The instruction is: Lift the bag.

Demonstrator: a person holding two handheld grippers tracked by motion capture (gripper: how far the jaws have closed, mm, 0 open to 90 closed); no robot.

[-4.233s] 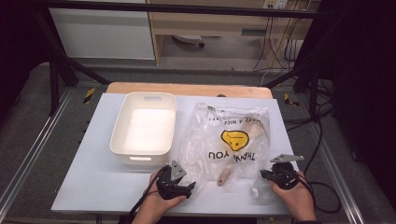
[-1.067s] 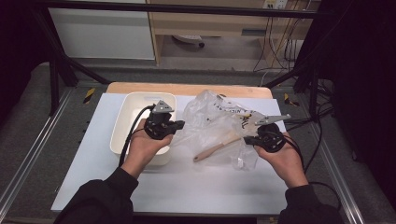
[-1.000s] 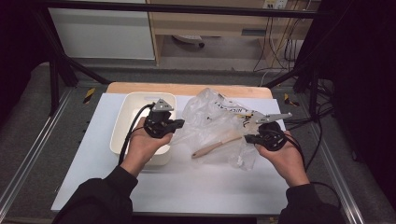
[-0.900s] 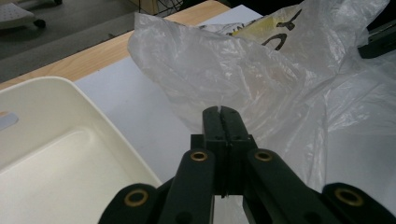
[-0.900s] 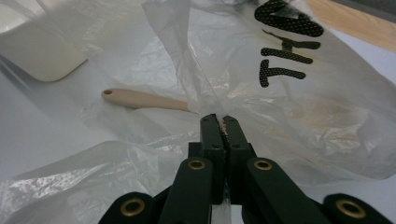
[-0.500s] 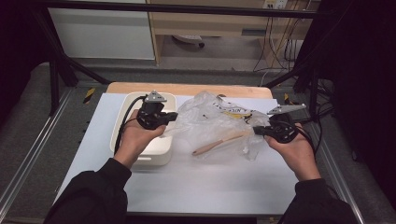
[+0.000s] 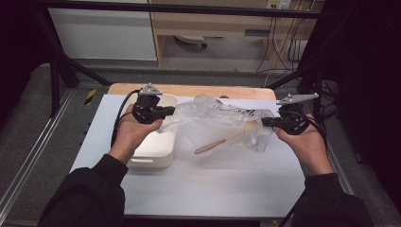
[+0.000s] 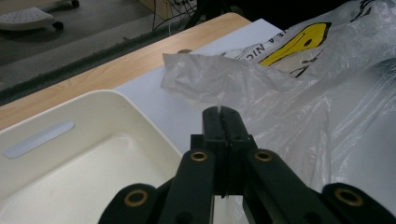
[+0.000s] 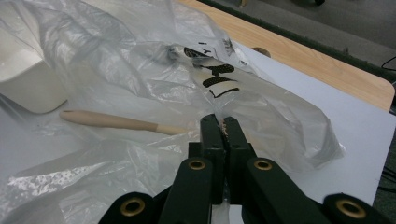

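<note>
A clear plastic bag (image 7: 215, 118) with yellow and black print hangs stretched between my two grippers above the white table. My left gripper (image 7: 166, 112) is shut on the bag's left edge (image 8: 219, 100), above the cream tub (image 7: 156, 144). My right gripper (image 7: 263, 122) is shut on the bag's right edge (image 9: 261, 100). A wooden spoon (image 7: 226, 139) lies slanted in the sagging bag, with its handle (image 9: 112, 120) pointing to the front left. Whether the handle's tip pokes out of the bag, I cannot tell.
The cream tub (image 8: 88, 154) stands empty at the table's left, partly under the left hand. A wooden strip (image 7: 189, 90) runs along the white table's far edge (image 9: 327, 112). Cables trail from both grippers.
Both hands have risen and moved apart, toward the far side of the table. The bag is lifted and pulled wider between them, and the spoon has slid lower inside it.
</note>
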